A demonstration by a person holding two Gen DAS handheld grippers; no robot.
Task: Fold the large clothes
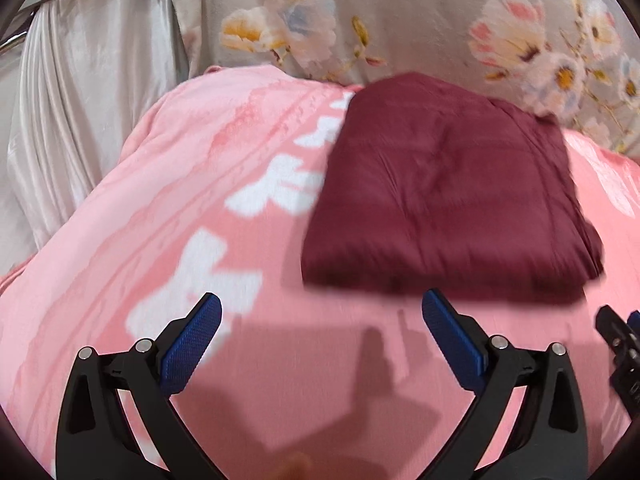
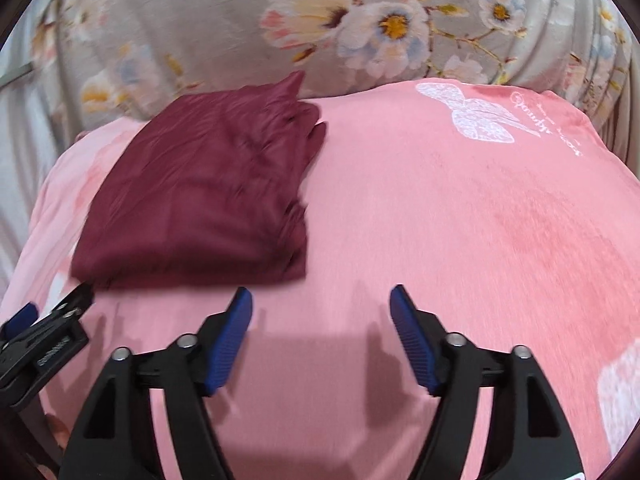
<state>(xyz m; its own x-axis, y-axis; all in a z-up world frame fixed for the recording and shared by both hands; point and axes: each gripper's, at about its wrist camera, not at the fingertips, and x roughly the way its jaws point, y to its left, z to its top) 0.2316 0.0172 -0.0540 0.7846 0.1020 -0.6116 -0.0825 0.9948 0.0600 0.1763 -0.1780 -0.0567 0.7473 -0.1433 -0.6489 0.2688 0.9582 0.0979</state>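
A maroon garment (image 1: 448,192) lies folded into a thick rectangle on a pink blanket (image 1: 168,184); it also shows in the right wrist view (image 2: 208,192). My left gripper (image 1: 320,308) is open and empty, just in front of the garment's near edge. My right gripper (image 2: 320,300) is open and empty, near the garment's front right corner, over the pink blanket (image 2: 460,220). Each gripper shows at the edge of the other's view: the right gripper (image 1: 618,344) and the left gripper (image 2: 48,320).
The pink blanket carries white prints (image 2: 480,116) and covers the work surface. Behind it hangs a grey floral cloth (image 2: 360,20), which also shows in the left wrist view (image 1: 440,20). A pale satin curtain (image 1: 80,100) hangs at the left.
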